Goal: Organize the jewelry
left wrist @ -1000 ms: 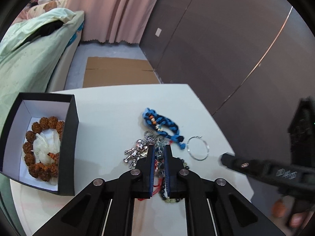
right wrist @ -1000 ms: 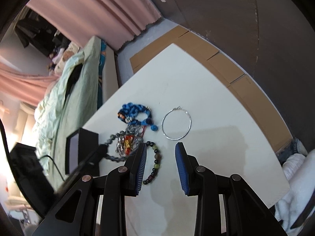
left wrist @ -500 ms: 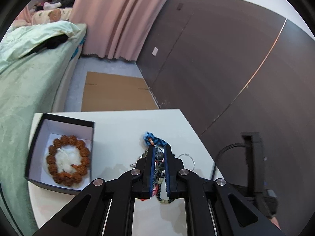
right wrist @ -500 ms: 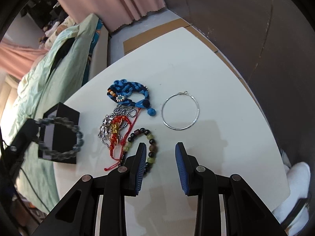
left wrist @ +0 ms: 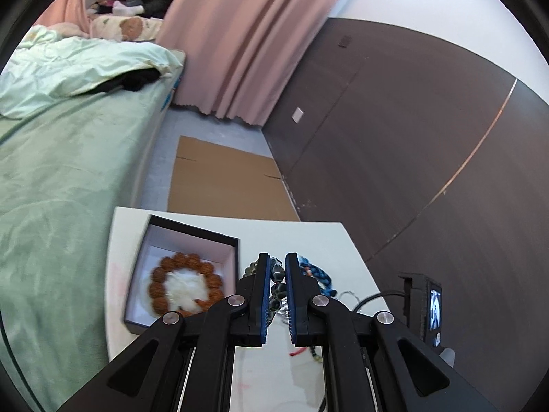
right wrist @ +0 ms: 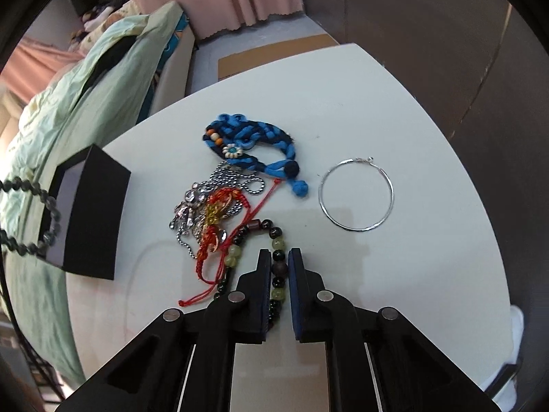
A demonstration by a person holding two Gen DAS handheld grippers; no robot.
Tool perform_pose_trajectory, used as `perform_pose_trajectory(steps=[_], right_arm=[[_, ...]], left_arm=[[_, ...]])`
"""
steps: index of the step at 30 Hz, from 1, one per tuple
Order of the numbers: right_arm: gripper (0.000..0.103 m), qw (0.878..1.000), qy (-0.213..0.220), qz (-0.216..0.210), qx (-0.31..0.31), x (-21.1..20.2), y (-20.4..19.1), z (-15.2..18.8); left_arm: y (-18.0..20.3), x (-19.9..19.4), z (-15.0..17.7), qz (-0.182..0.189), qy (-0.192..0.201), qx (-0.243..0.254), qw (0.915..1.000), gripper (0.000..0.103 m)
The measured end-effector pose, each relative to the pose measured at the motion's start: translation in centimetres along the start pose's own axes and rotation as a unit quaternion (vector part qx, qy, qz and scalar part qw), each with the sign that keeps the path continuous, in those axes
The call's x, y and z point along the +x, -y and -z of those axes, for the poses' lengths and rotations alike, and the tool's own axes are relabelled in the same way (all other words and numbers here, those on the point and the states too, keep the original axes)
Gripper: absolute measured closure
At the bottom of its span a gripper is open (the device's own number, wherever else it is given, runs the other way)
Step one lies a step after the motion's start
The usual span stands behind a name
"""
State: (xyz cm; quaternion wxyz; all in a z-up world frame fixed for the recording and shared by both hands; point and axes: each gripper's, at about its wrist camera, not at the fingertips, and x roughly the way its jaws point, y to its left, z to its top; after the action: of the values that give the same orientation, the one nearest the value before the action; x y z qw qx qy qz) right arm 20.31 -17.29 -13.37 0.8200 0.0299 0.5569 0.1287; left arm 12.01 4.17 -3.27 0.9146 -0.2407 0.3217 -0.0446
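Left gripper [left wrist: 275,261] is clamped on a dark bead bracelet [left wrist: 277,283]; beads sit pinched between the blue pads, and the loop hangs free in the air. From the right wrist view I see that same loop [right wrist: 32,216] at the far left edge, in front of the box [right wrist: 89,213].

Box is black outside, white inside, open top, on the white table [right wrist: 394,110] at its bed-side edge. Inside it lies a brown bead bracelet [left wrist: 187,285] on a white insert, blurred in the left view.

Right gripper [right wrist: 278,257] has its jaws narrowed around the mixed bracelet [right wrist: 274,261], the one with green and dark beads. Beads run between the pads, but I can't tell whether the pads actually touch them. That bracelet lies on the table.

Rest of the pile, from the right wrist view:
- blue braid bracelet [right wrist: 250,147] with small orange and white beads, farthest from me
- silver chain [right wrist: 219,189] just below it, tangled with a red cord piece [right wrist: 219,219] that carries a gold charm
- thin silver hoop [right wrist: 357,194] lying apart to the right of the pile

Left view also catches a small black device with a lit screen [left wrist: 434,309] at the right, cable attached.

No brands, labels or readable writing anywhere in either view. Screen content is too small to read.
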Motion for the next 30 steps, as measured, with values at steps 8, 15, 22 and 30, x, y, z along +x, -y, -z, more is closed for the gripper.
perform_pose_trajectory(steps=[8, 15, 22, 30], right_arm=[[0.092, 0.997, 0.044, -0.056, 0.022, -3.3, -0.5, 0.2], [0.092, 0.987, 0.102, -0.126, 0.016, -6.9, -2.6, 0.3], [0.092, 0.97, 0.144, -0.197, 0.002, -8.4, -5.9, -0.6], [0.092, 0.952, 0.158, -0.261, -0.01, -8.9, -8.4, -1.0]], left_arm=[[-2.2, -0.4, -0.5, -0.003, 0.01, -0.024, 0.9997, 0.094], [-4.8, 0.7, -0.4, -0.012, -0.013, -0.079, 0.9967, 0.038], [-6.0, -1.0, -0.7, -0.034, 0.011, -0.08, 0.9962, 0.032], [-7.9, -2.5, -1.1, -0.047, 0.015, -0.095, 0.9943, 0.032]])
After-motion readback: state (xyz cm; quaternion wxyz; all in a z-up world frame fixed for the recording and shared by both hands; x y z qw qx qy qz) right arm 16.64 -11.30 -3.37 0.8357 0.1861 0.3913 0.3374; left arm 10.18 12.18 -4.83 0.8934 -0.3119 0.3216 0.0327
